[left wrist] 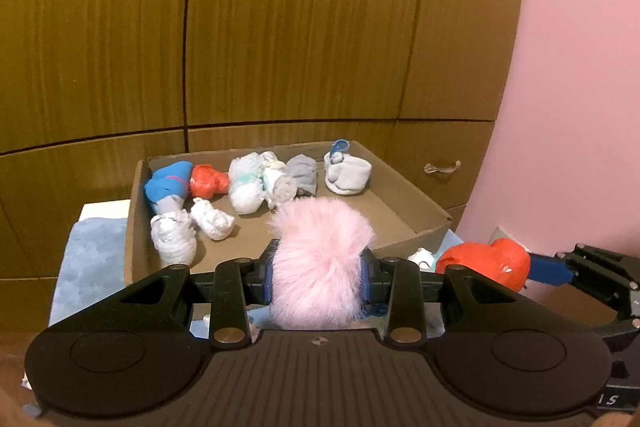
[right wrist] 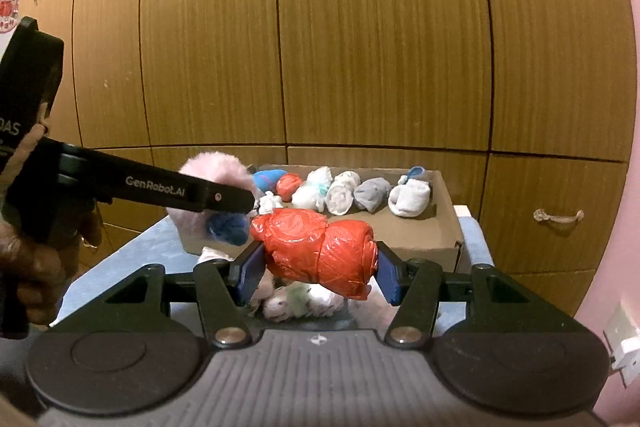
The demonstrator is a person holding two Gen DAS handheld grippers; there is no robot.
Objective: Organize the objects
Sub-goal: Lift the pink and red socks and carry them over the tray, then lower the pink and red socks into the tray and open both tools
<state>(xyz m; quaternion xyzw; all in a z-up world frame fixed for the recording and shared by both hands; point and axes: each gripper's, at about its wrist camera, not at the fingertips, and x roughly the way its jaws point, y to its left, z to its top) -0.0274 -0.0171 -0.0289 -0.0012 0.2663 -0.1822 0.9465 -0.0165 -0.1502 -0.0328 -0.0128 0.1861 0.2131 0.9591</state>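
My left gripper (left wrist: 318, 277) is shut on a fluffy pink bundle (left wrist: 320, 263), held just in front of the near wall of an open cardboard box (left wrist: 416, 199). My right gripper (right wrist: 318, 273) is shut on a red plastic-wrapped roll (right wrist: 320, 251), held above the table to the right of the left gripper. The box holds several rolled bundles: a blue one (left wrist: 168, 183), a red one (left wrist: 208, 181), white ones (left wrist: 174, 239), a grey one (left wrist: 302, 175) and a pale sock with a blue loop (left wrist: 346, 173). In the right wrist view the pink bundle (right wrist: 216, 171) shows behind the left gripper's arm.
The box stands on a light blue cloth (left wrist: 92, 259) on a table. More small white bundles (right wrist: 298, 301) lie on the cloth under my right gripper. Wooden cabinet doors (left wrist: 280, 27) stand behind, with a drawer handle (right wrist: 558, 215) at right. A pink wall (left wrist: 580, 107) is on the right.
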